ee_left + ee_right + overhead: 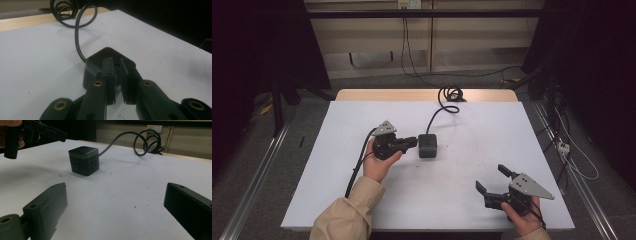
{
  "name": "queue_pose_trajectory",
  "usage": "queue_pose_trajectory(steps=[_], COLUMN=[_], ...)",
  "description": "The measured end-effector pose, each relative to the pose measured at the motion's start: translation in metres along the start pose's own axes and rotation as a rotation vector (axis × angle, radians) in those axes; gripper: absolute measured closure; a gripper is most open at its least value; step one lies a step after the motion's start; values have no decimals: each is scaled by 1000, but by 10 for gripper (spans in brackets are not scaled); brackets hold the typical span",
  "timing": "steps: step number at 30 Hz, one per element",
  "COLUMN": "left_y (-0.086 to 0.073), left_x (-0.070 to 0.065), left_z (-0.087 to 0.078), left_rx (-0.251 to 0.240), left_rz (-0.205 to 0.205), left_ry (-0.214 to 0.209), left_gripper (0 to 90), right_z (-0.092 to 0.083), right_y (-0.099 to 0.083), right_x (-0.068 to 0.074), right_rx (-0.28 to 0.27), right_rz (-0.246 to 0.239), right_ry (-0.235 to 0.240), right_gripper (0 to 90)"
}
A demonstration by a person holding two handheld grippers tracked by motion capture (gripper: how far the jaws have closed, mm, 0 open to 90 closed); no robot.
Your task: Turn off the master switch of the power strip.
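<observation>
Socket cube sat mid-worktop, cable trailing to far edge. Left gripper hovered just beside cube, jaws nearly together, nothing between. Right gripper rested near front edge, jaws wide, empty.

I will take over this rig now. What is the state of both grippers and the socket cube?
Left gripper: jaws nearly shut with nothing between them, tips just over the near edge of the black socket cube.
Right gripper: open, holding nothing, at the table's near right, away from the cube.
Cube: upright mid-table, its cable coiling at the far edge.
Done: left gripper has reached the cube.
Left: the work on the cube itself.
</observation>
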State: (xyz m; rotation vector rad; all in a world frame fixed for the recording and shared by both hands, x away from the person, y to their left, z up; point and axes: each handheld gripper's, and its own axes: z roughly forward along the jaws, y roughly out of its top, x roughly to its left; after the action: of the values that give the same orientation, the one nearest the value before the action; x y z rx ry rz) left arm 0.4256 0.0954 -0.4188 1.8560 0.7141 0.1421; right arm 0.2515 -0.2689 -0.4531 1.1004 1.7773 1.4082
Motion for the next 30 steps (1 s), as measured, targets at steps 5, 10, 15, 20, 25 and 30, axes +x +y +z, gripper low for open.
queue_pose_trajectory(steps=[5,10,15,20,25,30], left_y=[2,6,7,8,8,8], left_x=[1,0,0,1,1,2], left_z=[2,4,7,10,13,14], left_rx=[4,12,13,17,18,22], left_rz=[-7,5,1,4,1,-3], left_ry=[8,7,10,13,10,15], left_gripper=[829,831,836,842,846,857], right_z=[0,0,0,0,0,0], right_y=[0,0,0,0,0,0], right_x=[0,0,0,0,0,0], right_rx=[1,0,0,-1,-1,0], right_rz=[0,-2,-1,-1,-1,0], right_ry=[2,3,4,5,5,6], right_gripper=[46,47,47,47,47,47])
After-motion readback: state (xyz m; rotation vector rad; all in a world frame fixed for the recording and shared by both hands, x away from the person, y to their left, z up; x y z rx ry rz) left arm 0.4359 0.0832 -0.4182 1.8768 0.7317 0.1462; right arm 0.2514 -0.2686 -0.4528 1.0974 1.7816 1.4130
